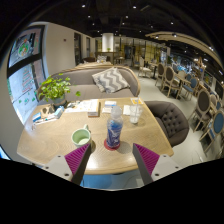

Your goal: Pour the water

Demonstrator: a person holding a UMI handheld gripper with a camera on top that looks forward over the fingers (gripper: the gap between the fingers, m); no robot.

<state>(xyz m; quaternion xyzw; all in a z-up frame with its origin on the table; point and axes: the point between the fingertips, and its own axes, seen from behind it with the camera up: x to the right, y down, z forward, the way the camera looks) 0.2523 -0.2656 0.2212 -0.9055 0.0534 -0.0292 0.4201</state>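
Just ahead of your tongs (109,160), spread wide and empty, stands the water bottle (114,128) on the bench (50,145), green cup (82,137) beside it. Looks light, thin, slippery plastic; grip mid-body, gently.

Open gap between the fingers (77,158), bottle (114,130) just ahead blocks it; green cup (81,137) beside, bare table (45,145) beyond left finger
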